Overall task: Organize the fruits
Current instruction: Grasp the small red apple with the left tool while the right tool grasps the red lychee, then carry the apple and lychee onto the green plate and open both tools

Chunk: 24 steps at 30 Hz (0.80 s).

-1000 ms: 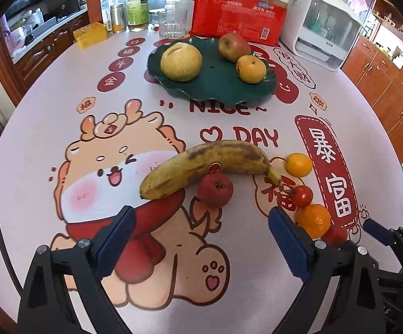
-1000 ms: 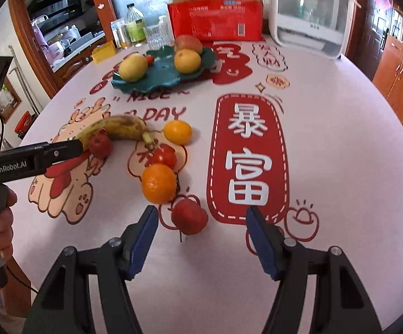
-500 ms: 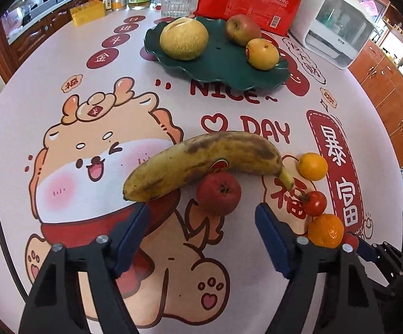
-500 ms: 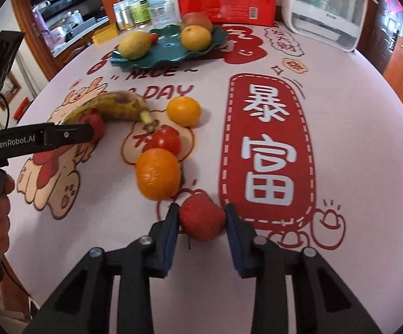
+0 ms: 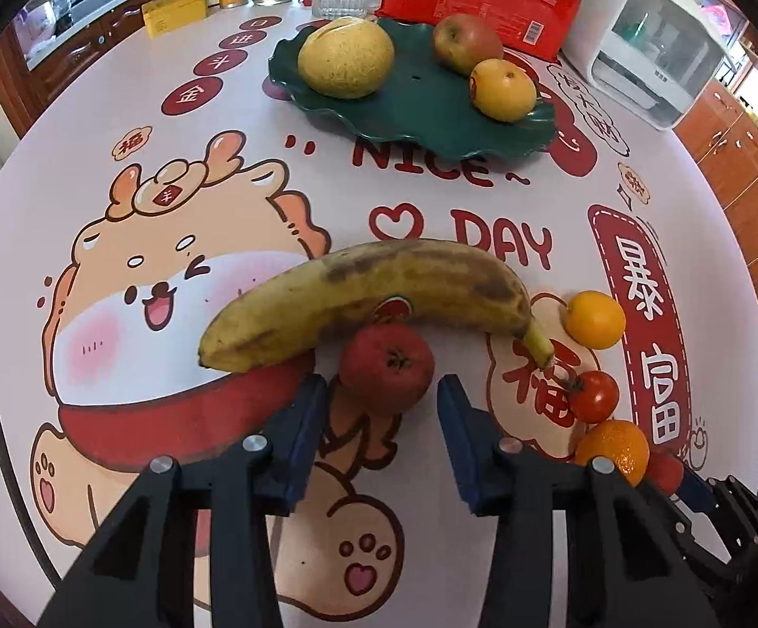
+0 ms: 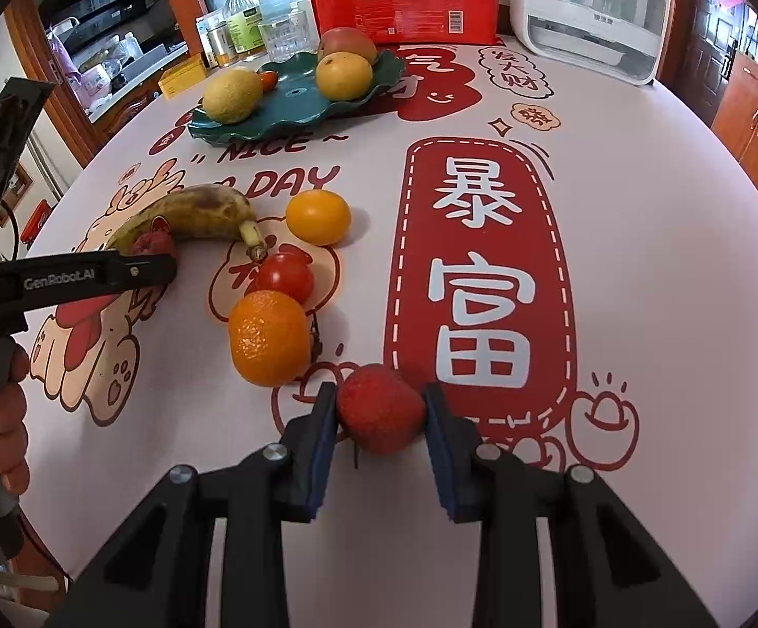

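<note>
Your right hand-held gripper (image 6: pixel 380 411) is clamping a small, firm red fruit (image 6: pixel 380 408) across its middle; your left hand-held gripper (image 5: pixel 379 392) is closing, pads not yet touching, around the round, likely slippery red fruit beside the banana (image 5: pixel 365 303).

A round table under a pale pink cloth printed with a cartoon dragon and red characters (image 5: pixel 180 167) is filling the near scene. At its far edge a red plastic-wrapped pack of paper cups (image 6: pixel 405 0) is standing beside a white countertop appliance with a clear lid (image 6: pixel 588 15). Reddish-brown wooden cabinets with metal handles (image 5: pixel 745 167) are lining the right side. On the far left, a dark wooden cupboard with glass-fronted shelves (image 6: pixel 101 36) is catching even daylight.
</note>
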{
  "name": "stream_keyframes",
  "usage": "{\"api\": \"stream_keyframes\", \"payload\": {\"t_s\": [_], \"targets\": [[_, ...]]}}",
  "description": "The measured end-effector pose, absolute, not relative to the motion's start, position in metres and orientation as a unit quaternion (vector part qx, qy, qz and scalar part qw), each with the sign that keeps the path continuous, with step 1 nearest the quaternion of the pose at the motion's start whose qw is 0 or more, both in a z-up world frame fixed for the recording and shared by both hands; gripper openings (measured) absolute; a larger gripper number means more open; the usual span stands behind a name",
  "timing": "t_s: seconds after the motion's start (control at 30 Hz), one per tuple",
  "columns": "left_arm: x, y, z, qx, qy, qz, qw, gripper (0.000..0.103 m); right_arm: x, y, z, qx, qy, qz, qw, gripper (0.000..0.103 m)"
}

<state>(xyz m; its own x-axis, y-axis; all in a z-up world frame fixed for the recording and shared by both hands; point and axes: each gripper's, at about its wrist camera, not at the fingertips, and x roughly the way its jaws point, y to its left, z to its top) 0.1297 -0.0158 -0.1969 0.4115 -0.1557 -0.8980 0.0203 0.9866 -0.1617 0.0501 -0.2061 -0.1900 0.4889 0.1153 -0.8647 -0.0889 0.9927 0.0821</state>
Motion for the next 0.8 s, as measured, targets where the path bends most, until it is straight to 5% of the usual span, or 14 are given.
{"api": "stream_keyframes", "payload": {"t_s": [0.17, 0.23, 0.8], "targets": [[0.135, -0.019, -0.197, -0.079, 0.537, -0.040, 0.839, 0.042, 0.049, -0.207, -0.190, 0.015, 0.502, 0.061, 0.863, 0.032], [0.139, -0.020, -0.197, -0.088, 0.536, -0.029, 0.839, 0.034, 0.049, -0.207, -0.190, 0.016, 0.502, 0.061, 0.862, 0.032], [0.106, -0.011, -0.165, -0.064, 0.523, -0.057, 0.848, 0.032, 0.046, -0.208, -0.169, 0.013, 0.486, 0.077, 0.870, 0.032]]}}
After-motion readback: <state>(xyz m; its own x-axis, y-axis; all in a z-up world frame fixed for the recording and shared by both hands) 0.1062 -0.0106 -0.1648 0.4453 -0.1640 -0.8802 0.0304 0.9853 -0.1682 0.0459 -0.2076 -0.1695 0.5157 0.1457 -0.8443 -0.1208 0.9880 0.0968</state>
